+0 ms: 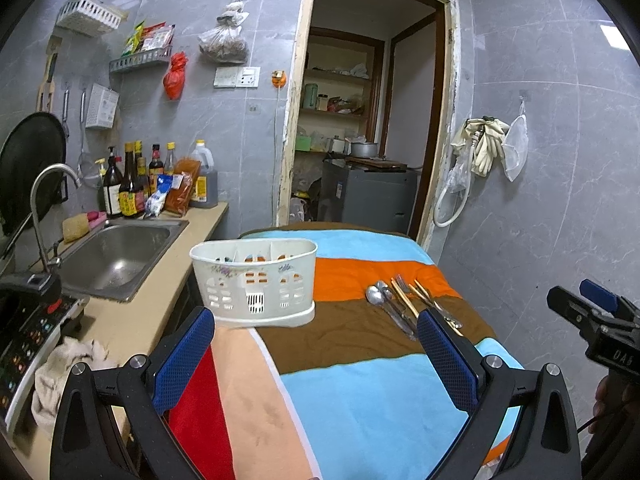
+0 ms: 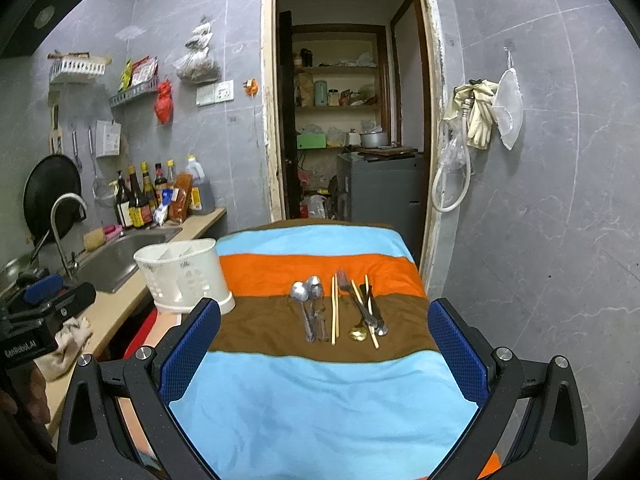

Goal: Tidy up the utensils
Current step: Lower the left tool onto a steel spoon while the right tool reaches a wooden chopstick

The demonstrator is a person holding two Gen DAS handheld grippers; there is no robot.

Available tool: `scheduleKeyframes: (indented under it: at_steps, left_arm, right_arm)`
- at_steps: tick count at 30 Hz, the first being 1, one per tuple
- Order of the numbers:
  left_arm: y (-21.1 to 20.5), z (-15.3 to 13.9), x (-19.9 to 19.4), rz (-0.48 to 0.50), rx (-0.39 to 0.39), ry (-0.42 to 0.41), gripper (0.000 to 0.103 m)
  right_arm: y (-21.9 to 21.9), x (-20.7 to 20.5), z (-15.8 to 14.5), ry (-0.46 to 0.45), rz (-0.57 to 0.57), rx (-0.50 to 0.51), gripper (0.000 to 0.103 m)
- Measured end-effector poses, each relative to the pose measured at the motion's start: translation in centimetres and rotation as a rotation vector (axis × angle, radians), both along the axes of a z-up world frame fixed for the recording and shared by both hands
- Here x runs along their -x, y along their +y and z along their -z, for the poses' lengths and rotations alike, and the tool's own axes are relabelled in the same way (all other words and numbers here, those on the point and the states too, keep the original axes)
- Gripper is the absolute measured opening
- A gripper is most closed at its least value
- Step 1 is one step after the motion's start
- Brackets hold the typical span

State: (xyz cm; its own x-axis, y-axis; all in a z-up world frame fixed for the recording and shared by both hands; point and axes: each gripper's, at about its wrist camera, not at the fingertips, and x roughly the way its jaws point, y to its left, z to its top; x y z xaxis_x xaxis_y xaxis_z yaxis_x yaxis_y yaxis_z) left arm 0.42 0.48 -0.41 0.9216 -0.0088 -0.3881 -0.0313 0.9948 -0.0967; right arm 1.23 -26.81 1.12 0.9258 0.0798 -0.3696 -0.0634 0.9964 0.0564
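A white slotted utensil caddy (image 1: 256,282) stands on the striped cloth at the table's left edge; it also shows in the right wrist view (image 2: 184,276). Spoons (image 2: 308,304), a pair of chopsticks (image 2: 335,310), forks (image 2: 348,288) and a gold spoon (image 2: 359,334) lie side by side on the brown stripe; the utensil pile also shows in the left wrist view (image 1: 408,304). My left gripper (image 1: 316,332) is open and empty, just short of the caddy. My right gripper (image 2: 324,324) is open and empty, short of the utensils.
The table is covered by a striped cloth (image 2: 320,400). To the left runs a counter with a steel sink (image 1: 116,256), a tap (image 1: 44,200), bottles (image 1: 132,184) and a rag (image 1: 68,368). An open doorway (image 2: 348,120) lies beyond the table.
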Motion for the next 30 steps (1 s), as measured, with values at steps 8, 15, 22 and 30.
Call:
scheduleKeyframes:
  at_steps: [8, 15, 22, 30]
  left_arm:
    - [-2.0, -0.9, -2.9, 0.027, -0.019, -0.042, 0.102]
    - [-4.1, -1.4, -7.1, 0.052, -0.034, -0.053, 0.102]
    - [-6.3, -0.6, -13.3, 0.066, -0.028, -0.001, 0.102]
    - [-8.1, 2.7, -21.2, 0.085, 0.035, 0.118, 0.102]
  right_arm:
    - [-1.5, -1.7, -0.7, -0.033, 0.020, -0.011, 0.102]
    - [-3.1, -6.0, -0.8, -0.036, 0.010, -0.026, 0.102]
    - [-5.8, -12.8, 0.2, 0.003, -0.021, -0.029, 0.102]
    - [-8.3, -22.1, 3.5, 0.138, -0.066, -0.020, 0.102]
